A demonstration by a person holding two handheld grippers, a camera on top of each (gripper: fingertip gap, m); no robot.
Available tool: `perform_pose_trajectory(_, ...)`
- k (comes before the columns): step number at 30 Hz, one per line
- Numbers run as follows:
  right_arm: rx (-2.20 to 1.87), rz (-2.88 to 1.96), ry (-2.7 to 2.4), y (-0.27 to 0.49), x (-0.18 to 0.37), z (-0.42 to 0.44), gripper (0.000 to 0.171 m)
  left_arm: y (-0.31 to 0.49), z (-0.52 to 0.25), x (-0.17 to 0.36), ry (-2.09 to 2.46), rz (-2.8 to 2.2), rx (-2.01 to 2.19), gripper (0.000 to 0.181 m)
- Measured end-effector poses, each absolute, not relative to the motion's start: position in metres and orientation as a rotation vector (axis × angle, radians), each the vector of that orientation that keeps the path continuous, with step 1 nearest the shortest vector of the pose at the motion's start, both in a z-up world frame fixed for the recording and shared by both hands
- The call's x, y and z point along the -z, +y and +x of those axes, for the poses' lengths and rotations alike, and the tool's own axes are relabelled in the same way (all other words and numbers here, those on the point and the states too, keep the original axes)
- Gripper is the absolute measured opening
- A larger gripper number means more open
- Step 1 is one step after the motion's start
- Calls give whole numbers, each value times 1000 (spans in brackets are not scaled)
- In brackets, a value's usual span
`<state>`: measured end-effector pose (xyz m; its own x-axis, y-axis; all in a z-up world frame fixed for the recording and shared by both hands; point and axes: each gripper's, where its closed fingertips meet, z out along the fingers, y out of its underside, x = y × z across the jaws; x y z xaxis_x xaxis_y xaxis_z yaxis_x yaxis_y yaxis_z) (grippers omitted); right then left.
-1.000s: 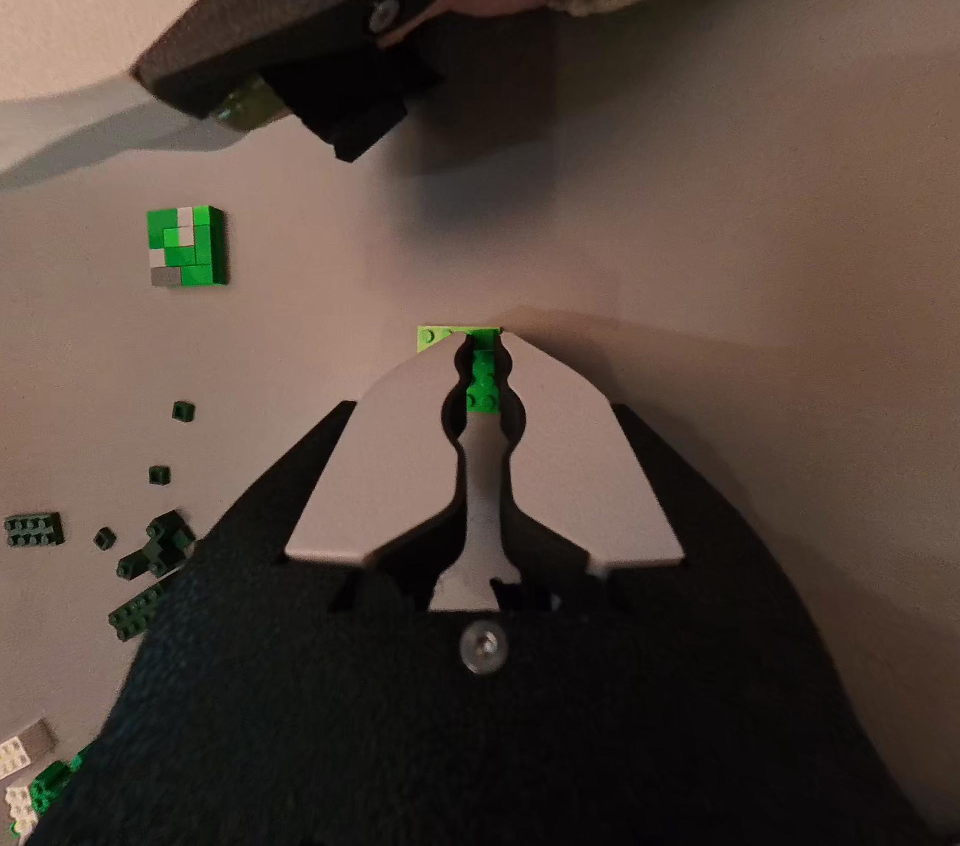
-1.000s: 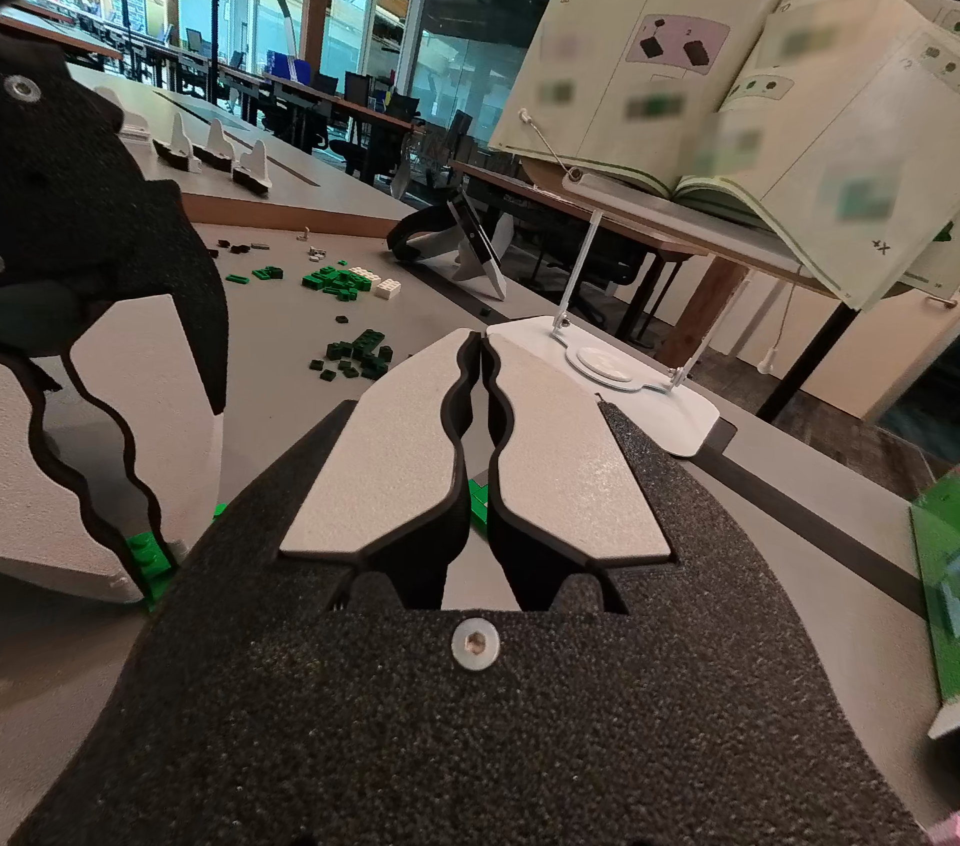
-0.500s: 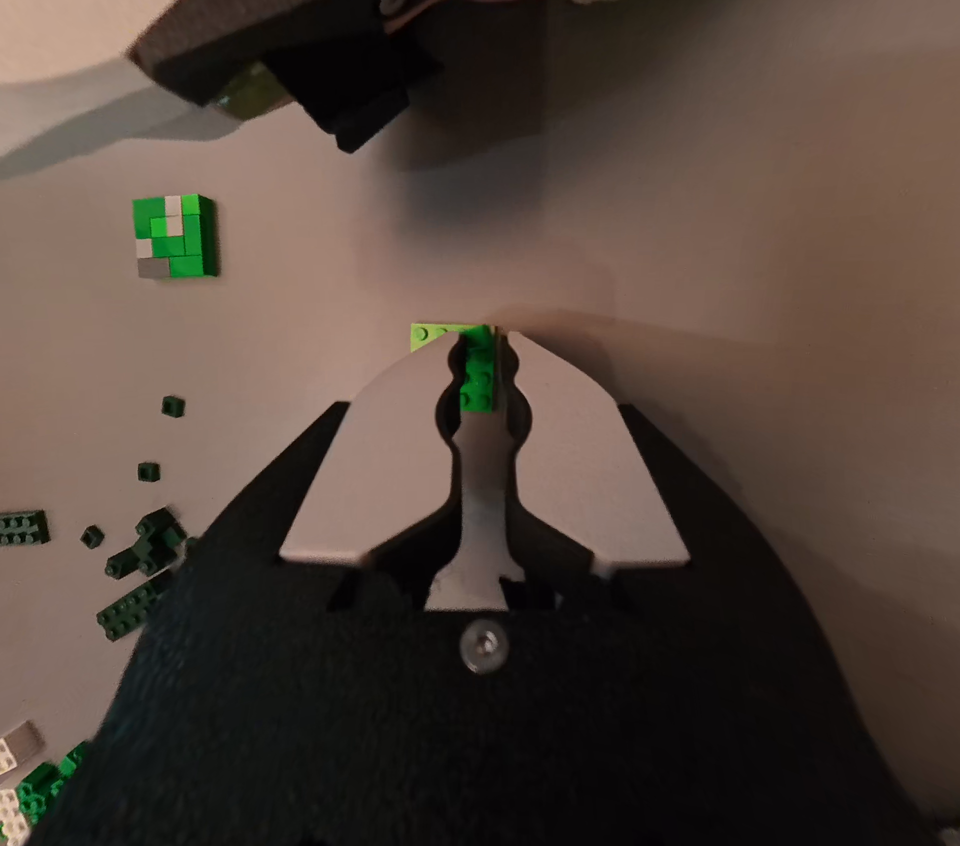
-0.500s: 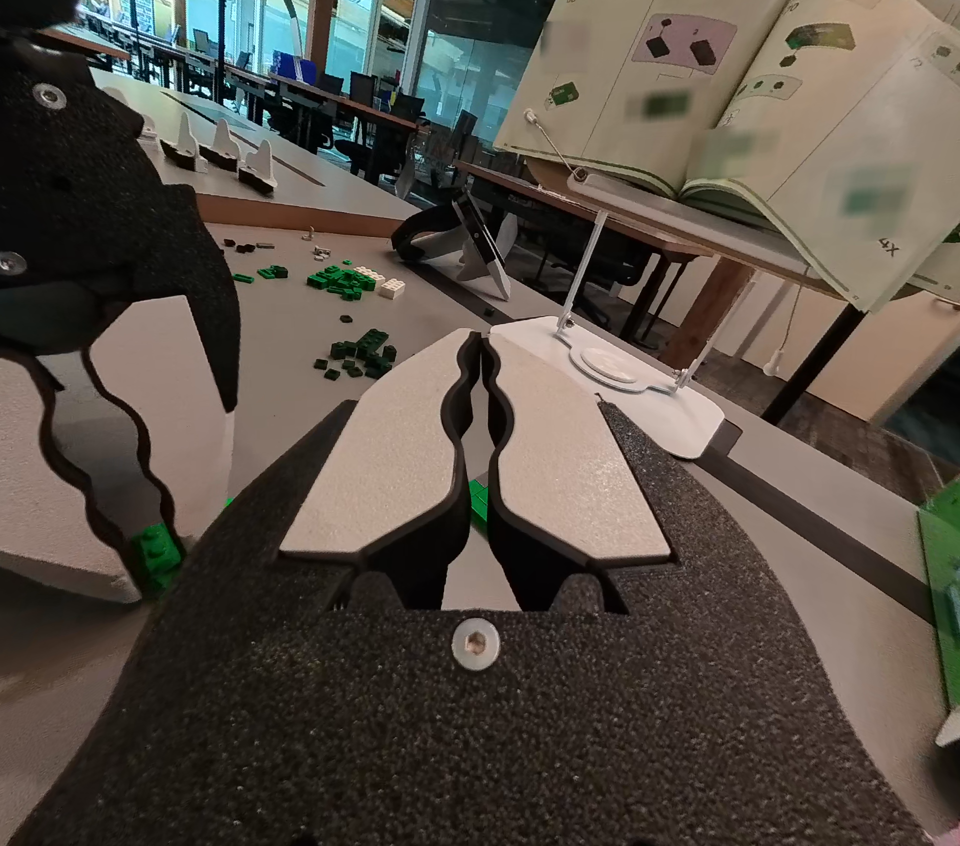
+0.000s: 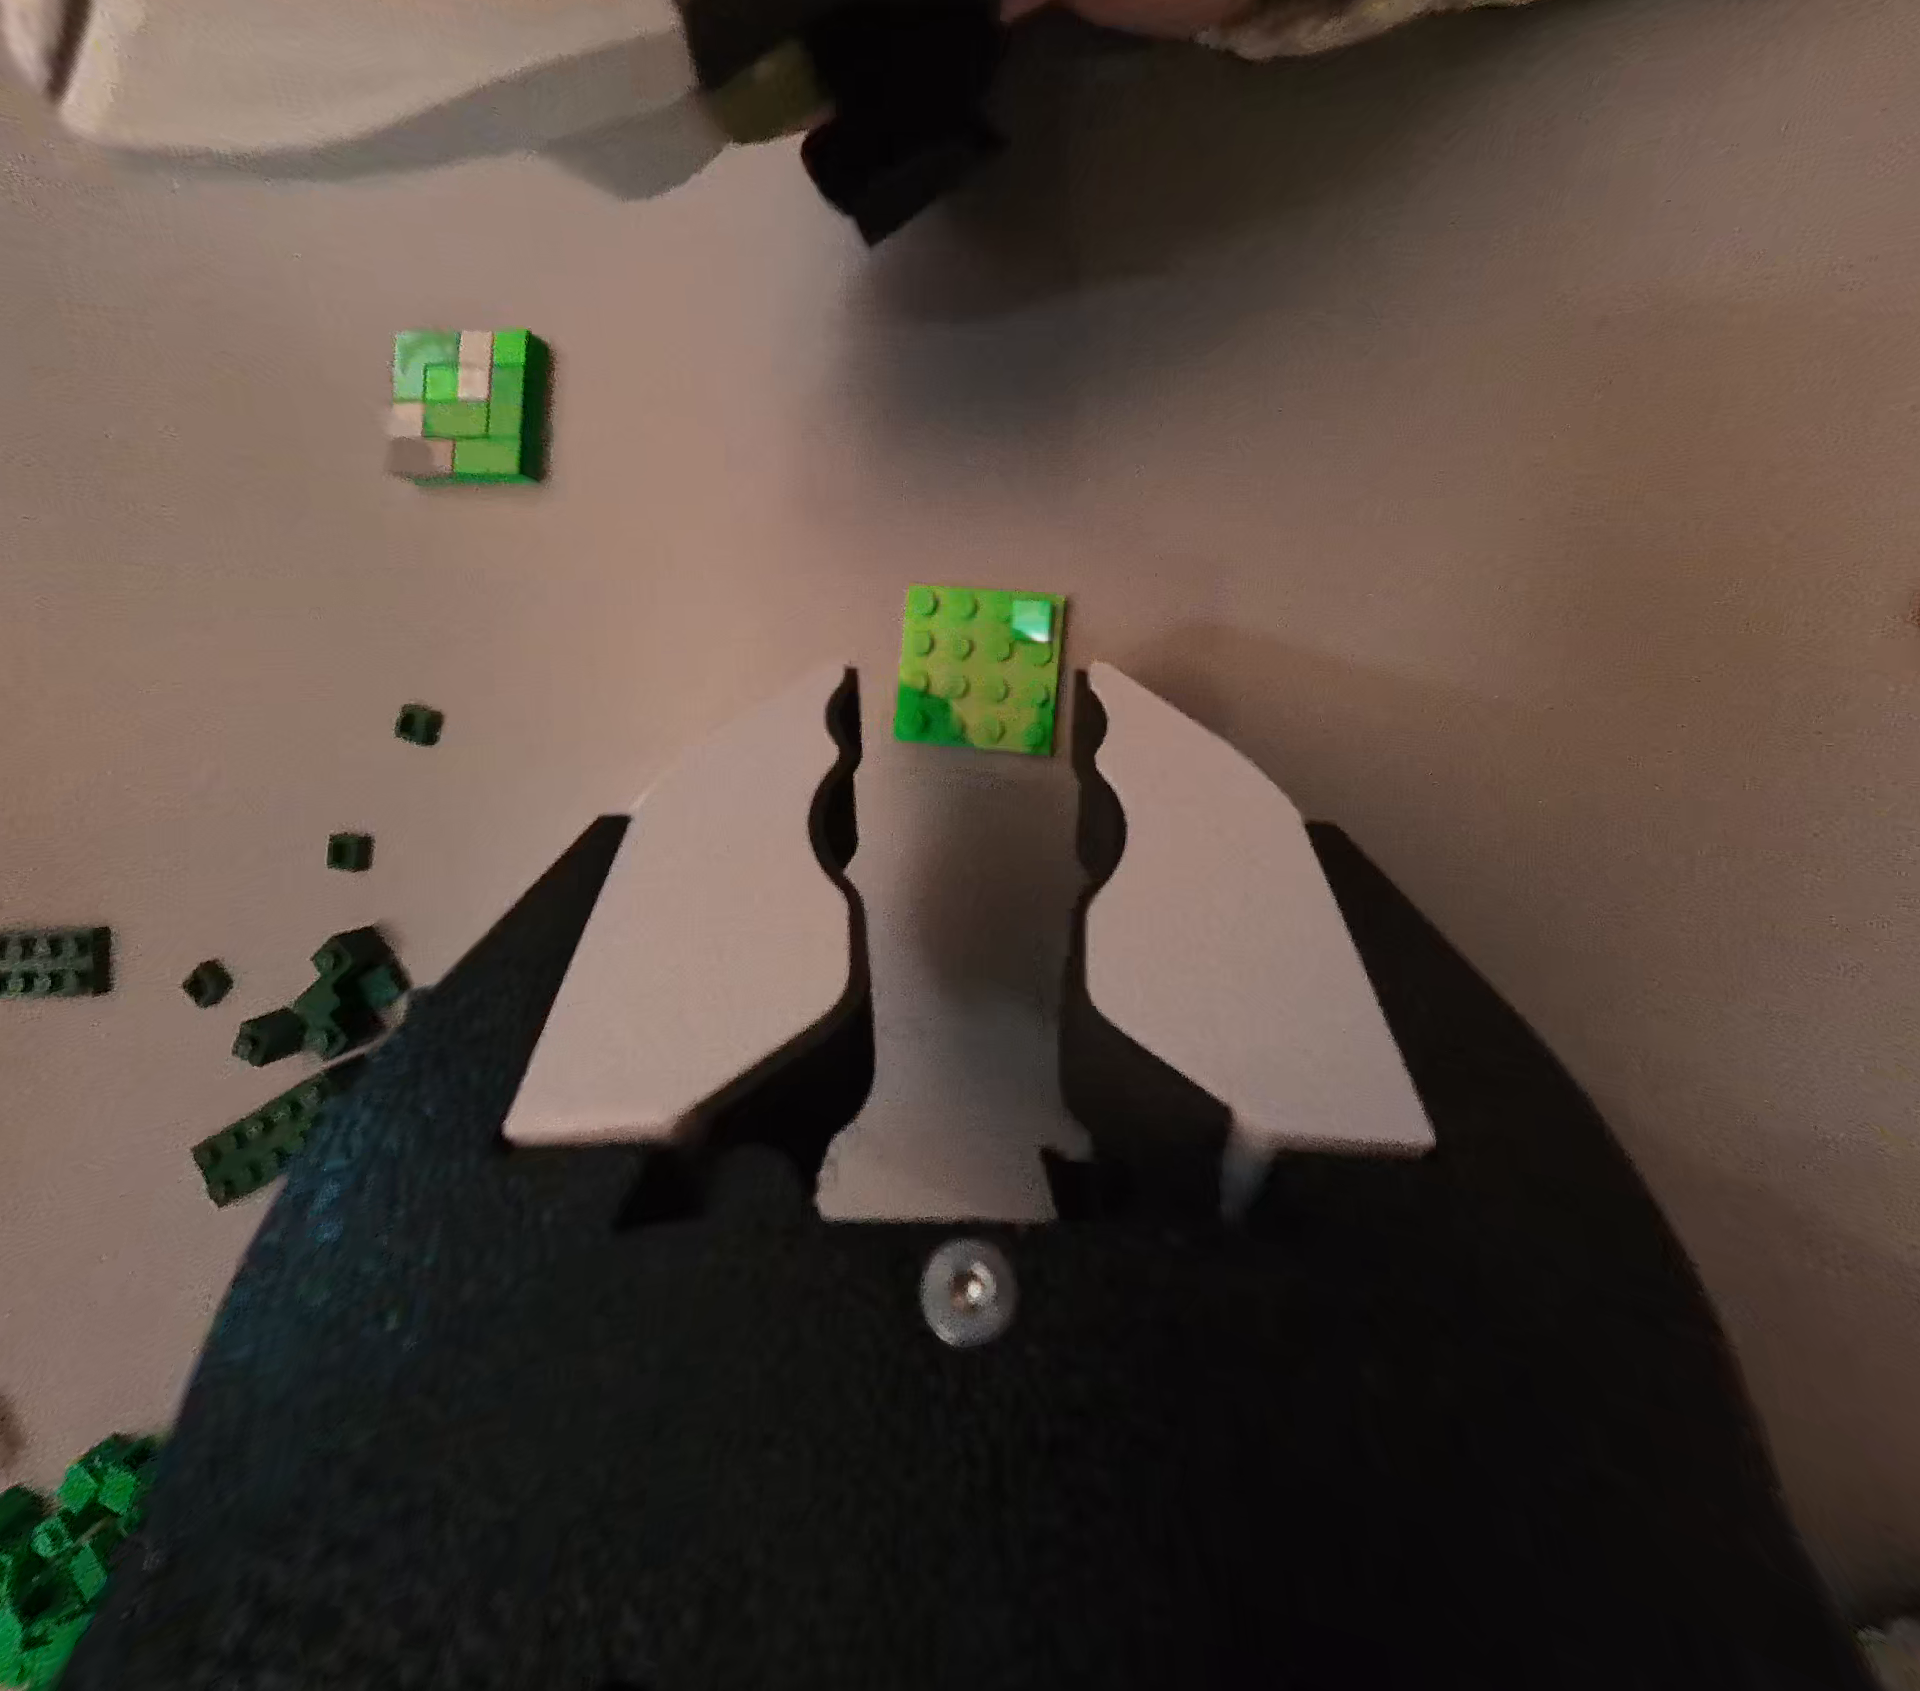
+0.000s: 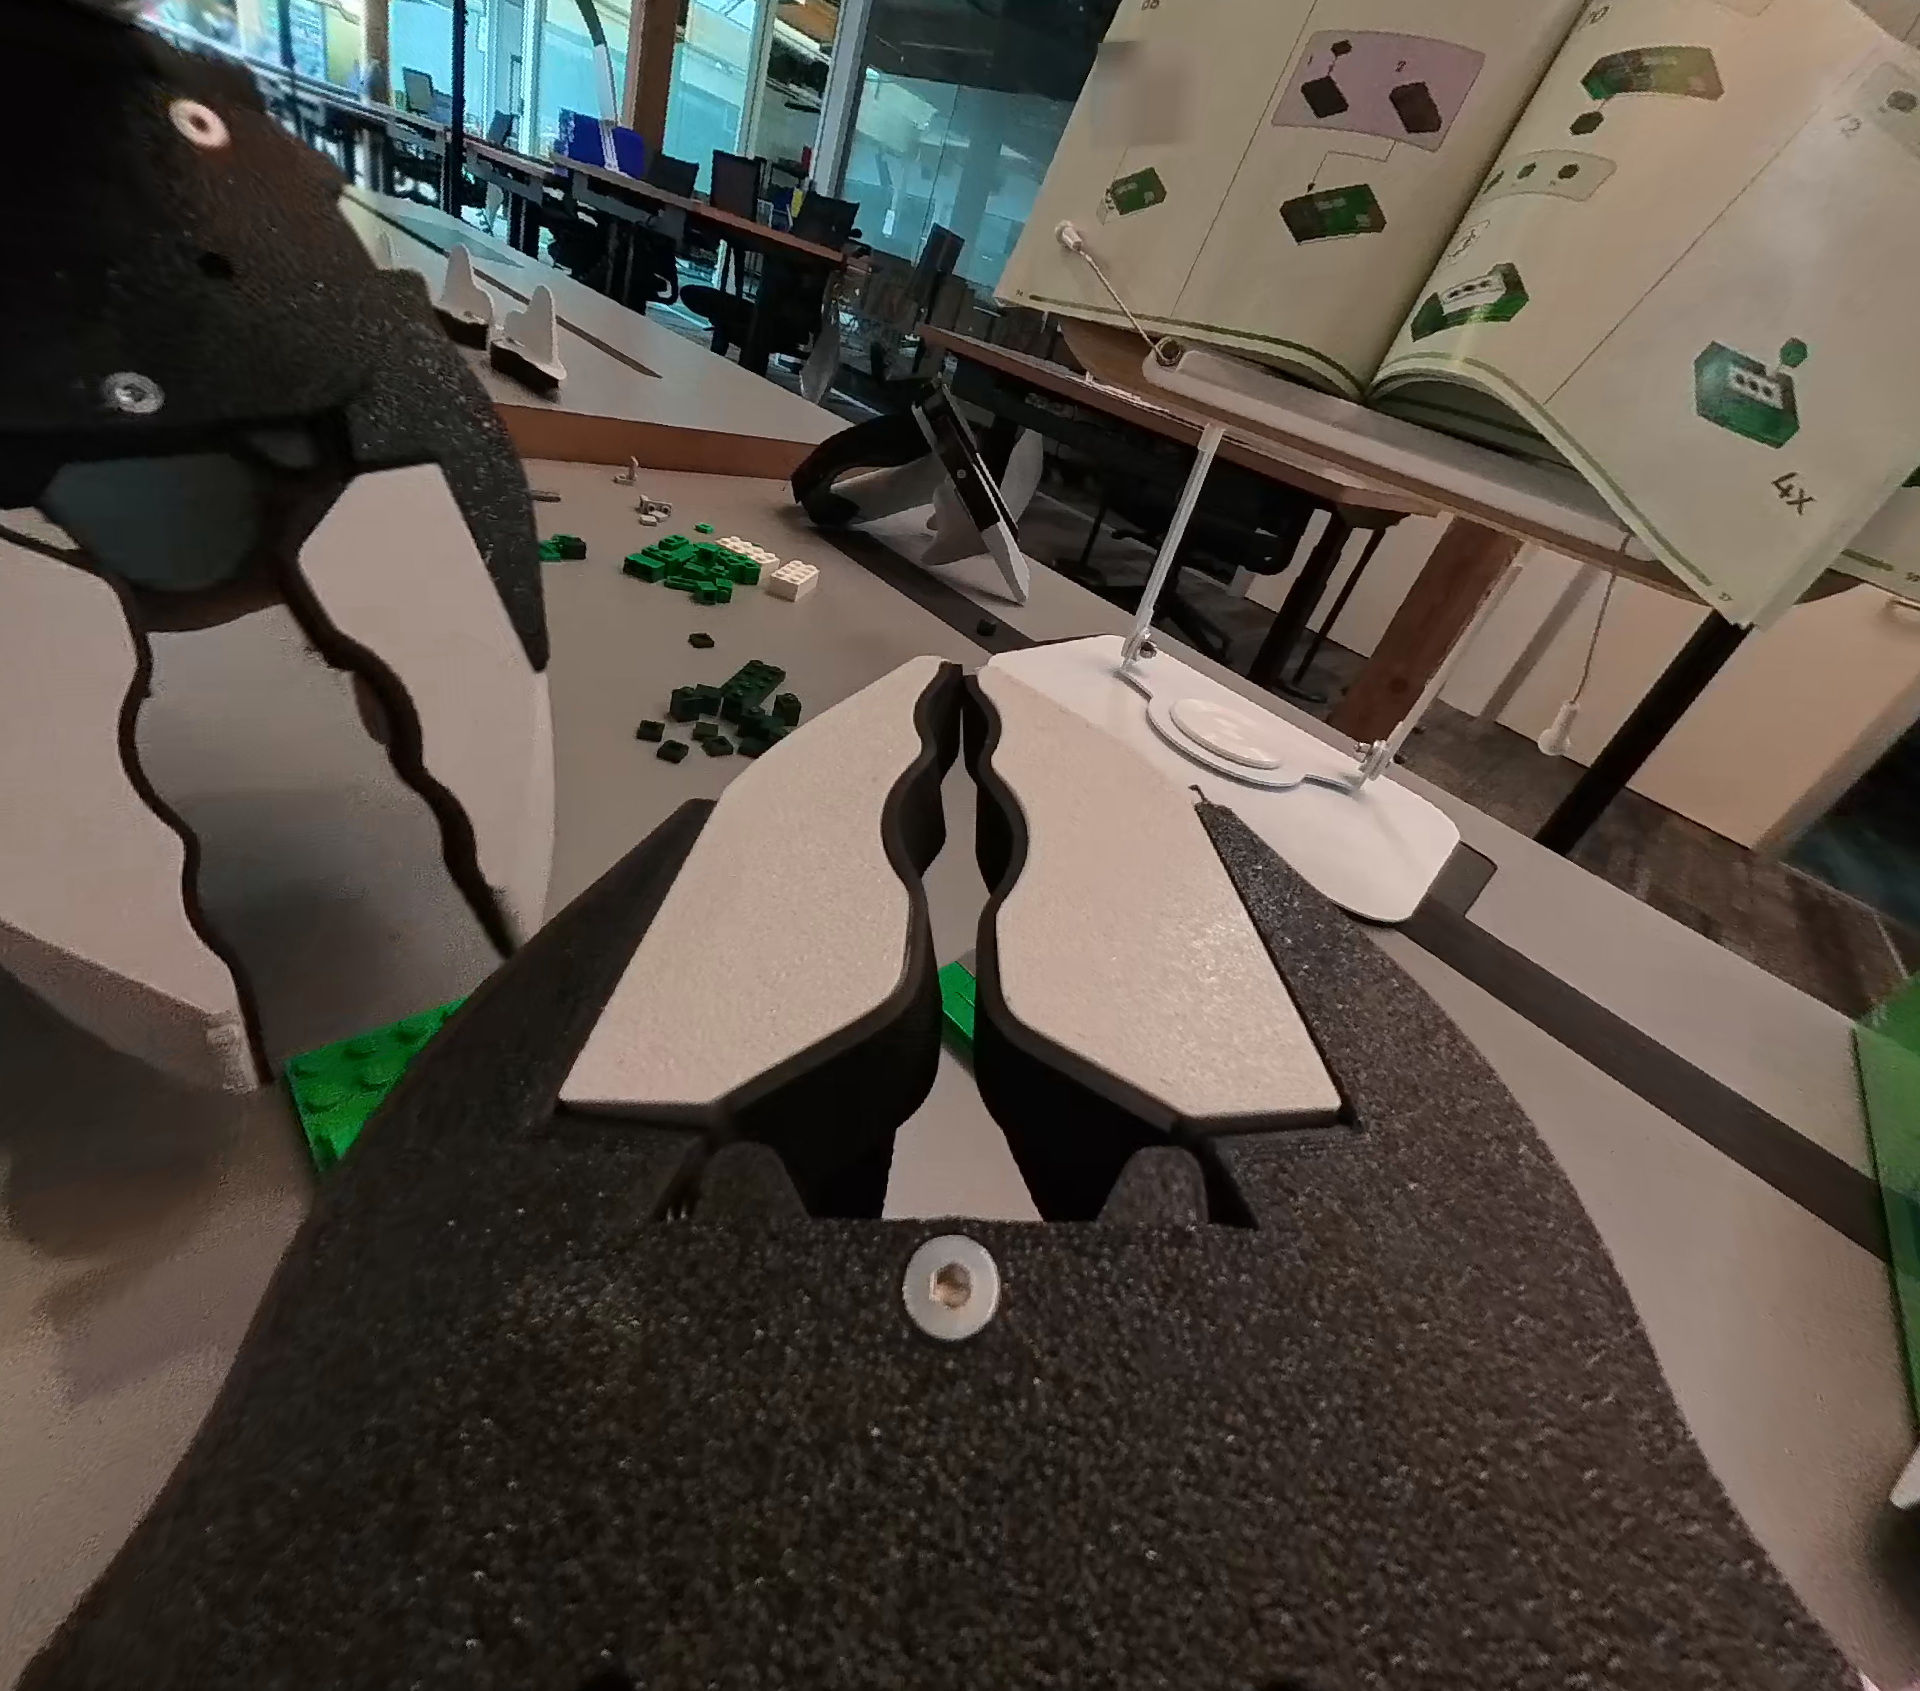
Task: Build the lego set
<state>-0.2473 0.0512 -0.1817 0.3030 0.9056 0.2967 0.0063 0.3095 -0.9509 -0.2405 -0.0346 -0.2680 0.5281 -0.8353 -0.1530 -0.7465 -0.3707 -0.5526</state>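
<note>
A light green square plate (image 5: 982,670) lies flat on the grey table. It carries a smooth pale tile at one corner and a darker green piece at another. My left gripper (image 5: 968,685) is open and empty, its tips either side of the plate's near edge. In the right wrist view the left gripper (image 6: 312,810) hangs open over the plate (image 6: 353,1080). My right gripper (image 6: 956,680) is shut. A bit of green (image 6: 956,1002) shows low in the gap between its fingers; I cannot tell whether it is held. The right gripper also shows across the top of the left wrist view (image 5: 364,31).
A small finished green and white square (image 5: 468,407) sits to the left. Loose dark green pieces (image 5: 322,1007) and bright green ones (image 5: 62,1537) lie further left. An open instruction book (image 6: 1455,187) stands on a white stand (image 6: 1247,737). A spare gripper (image 6: 935,498) lies beyond.
My left gripper has opened and let go of the small green piece, which now sits on the plate's corner. The left gripper has drawn back, showing the whole plate. The right gripper stays shut.
</note>
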Motion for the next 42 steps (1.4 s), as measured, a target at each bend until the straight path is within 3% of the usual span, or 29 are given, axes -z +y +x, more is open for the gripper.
perform_pose_trajectory(4,-783,-1078,-1092,51,182,-248,0,-35,-246,275,1275,-2243,267,48)
perform_pose_trajectory(14,-788,-1076,-1093,50,183,-248,0,-37,-243,288,1286,-2269,387,49)
perform_pose_trajectory(22,-788,-1073,-1096,49,185,-248,0,-40,-239,287,1288,-2250,378,33)
perform_pose_trajectory(28,-788,-1061,-1103,45,185,-243,1,-40,-239,288,1258,-2226,399,32)
perform_pose_trajectory(42,-424,-415,-1787,-50,250,-229,32,-36,-245,264,1186,-2084,515,32)
